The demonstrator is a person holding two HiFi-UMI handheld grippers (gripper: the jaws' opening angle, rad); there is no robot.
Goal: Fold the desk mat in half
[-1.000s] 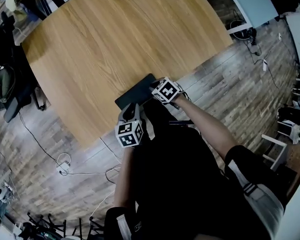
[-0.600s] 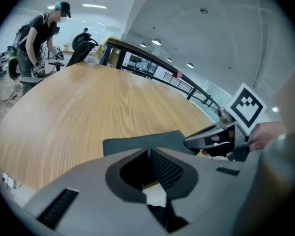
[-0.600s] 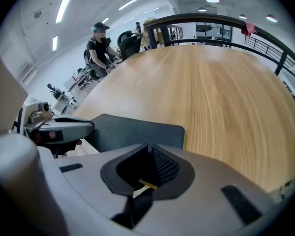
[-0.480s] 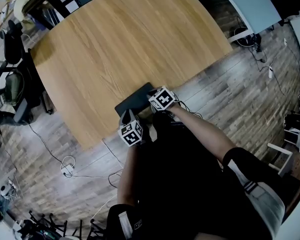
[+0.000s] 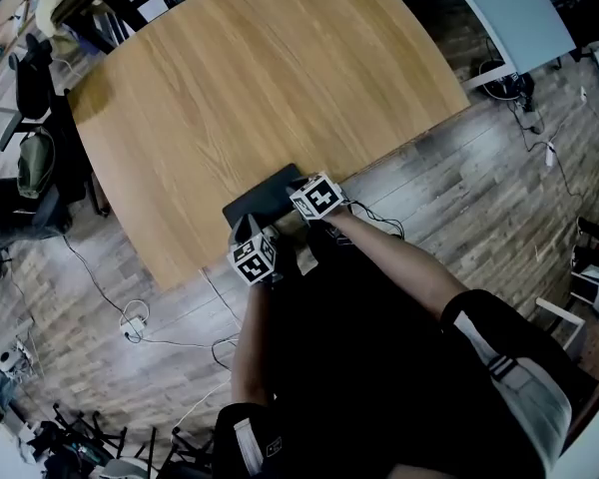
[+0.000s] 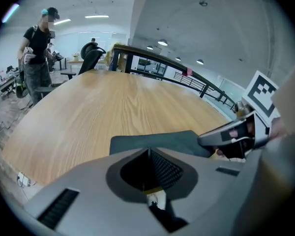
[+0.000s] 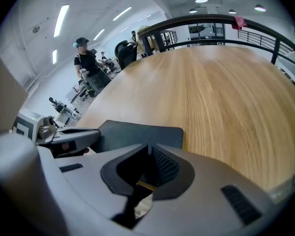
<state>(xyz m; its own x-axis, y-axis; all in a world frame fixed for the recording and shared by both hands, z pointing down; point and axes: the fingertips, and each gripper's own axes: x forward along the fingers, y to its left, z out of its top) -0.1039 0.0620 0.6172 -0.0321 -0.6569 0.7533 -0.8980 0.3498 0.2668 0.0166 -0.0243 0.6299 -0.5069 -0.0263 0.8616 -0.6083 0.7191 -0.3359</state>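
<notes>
My left tool (image 6: 148, 156) and right tool (image 7: 150, 154) are clenched on the near edge of the desk mat (image 5: 263, 194), at the worktop (image 5: 260, 78) rim. If either pinch is shallow, I reckon one corner could slip and skew the fold.

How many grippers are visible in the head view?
2. The left gripper is at the left end of the desk mat's near edge; the right gripper is at that edge's right end. Neither is hidden.
</notes>
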